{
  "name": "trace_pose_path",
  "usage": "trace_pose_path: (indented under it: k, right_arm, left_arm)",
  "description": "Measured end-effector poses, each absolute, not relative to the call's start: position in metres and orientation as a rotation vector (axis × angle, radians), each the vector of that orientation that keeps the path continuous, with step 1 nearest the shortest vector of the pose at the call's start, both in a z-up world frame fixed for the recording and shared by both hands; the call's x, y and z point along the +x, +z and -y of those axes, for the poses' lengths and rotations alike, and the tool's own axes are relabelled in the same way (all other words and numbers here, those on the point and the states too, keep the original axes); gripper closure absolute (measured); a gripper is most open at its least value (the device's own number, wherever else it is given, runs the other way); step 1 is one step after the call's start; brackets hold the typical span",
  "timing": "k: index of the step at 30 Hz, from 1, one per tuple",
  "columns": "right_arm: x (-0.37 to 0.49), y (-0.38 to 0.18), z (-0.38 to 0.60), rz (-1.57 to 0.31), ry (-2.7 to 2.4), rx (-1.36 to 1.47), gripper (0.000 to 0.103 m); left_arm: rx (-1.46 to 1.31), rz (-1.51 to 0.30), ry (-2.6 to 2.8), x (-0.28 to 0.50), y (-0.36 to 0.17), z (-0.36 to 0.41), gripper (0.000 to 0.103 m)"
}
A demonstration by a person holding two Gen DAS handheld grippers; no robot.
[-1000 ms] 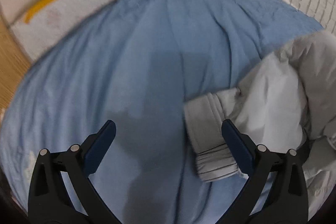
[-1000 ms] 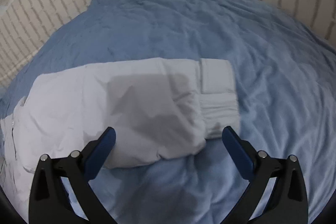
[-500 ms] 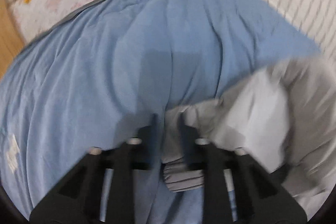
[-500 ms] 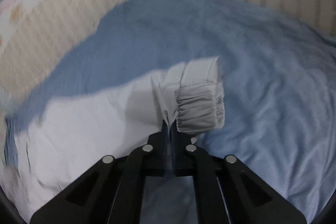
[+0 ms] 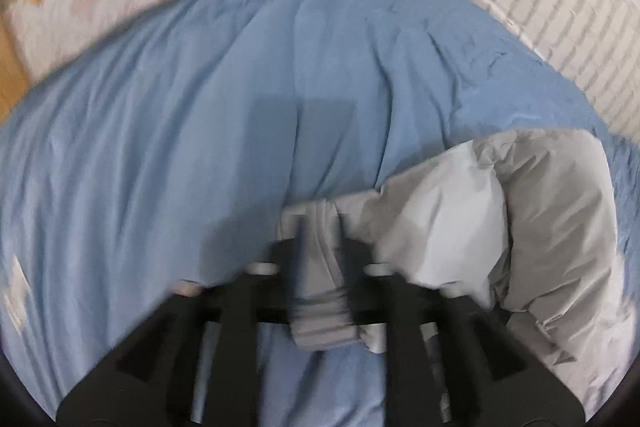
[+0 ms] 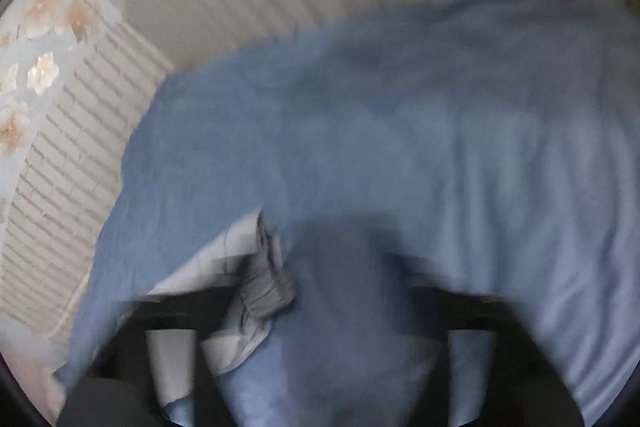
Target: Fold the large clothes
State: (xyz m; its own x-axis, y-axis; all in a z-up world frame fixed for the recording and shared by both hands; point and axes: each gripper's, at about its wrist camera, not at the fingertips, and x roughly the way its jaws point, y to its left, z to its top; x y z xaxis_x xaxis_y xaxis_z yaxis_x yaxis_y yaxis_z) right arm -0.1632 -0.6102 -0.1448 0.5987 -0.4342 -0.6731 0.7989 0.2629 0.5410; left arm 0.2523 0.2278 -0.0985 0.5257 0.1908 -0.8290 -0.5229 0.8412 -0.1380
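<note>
No text, label, brand or number can be read anywhere — both views are blurred, showing only plain fabric.

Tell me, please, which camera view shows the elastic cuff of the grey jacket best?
The left wrist view: the cuff sits centred between the opening left gripper, ribbing visible, sleeve trailing right. The right wrist view shows it only as a motion-blurred patch at lower left.
</note>
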Motion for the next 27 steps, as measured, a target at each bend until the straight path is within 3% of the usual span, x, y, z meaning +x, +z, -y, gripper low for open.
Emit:
trace_pose_path:
  k: [3, 6, 11, 12, 13, 15, 16, 22, 27]
  right_arm:
    - [-0.105, -0.14, 0.593, -0.585, -0.763, 0.795, 0.002]
    - [-0.043, -0.142, 0.566, -0.736, -0.699, 0.554, 0.002]
    - [0.006, -0.186, 0.549, -0.902, -0.655, 0.527, 0.002]
    - [0.005, -0.187, 0.541, -0.899, -0.659, 0.531, 0.007]
    - [0.005, -0.187, 0.539, -0.893, -0.651, 0.548, 0.036]
    - [0.004, -0.173, 0.538, -0.841, -0.616, 0.622, 0.083]
    - [0.003, -0.166, 0.538, -0.831, -0.589, 0.618, 0.096]
    - [-0.023, -0.112, 0.545, -0.649, -0.665, 0.502, 0.101]
    - [-0.125, -0.057, 0.577, -0.398, -1.249, 0.505, 0.103]
  left_arm:
    - [-0.42, -0.887, 0.452, 0.239, -0.087, -0.229, 0.024]
    - [-0.384, -0.846, 0.454, 0.229, -0.073, -0.228, 0.006]
    - [-0.3, -0.843, 0.459, 0.216, -0.06, -0.23, 0.004]
    - [-0.292, -0.85, 0.458, 0.222, -0.066, -0.229, 0.004]
    - [-0.284, -0.859, 0.452, 0.225, -0.07, -0.229, 0.004]
    - [-0.26, -0.87, 0.444, 0.228, -0.075, -0.226, 0.004]
    - [-0.249, -0.872, 0.443, 0.232, -0.074, -0.225, 0.004]
    - [-0.136, -0.86, 0.445, 0.245, -0.081, -0.21, 0.006]
    - [-0.135, -0.865, 0.455, 0.243, -0.083, -0.214, 0.006]
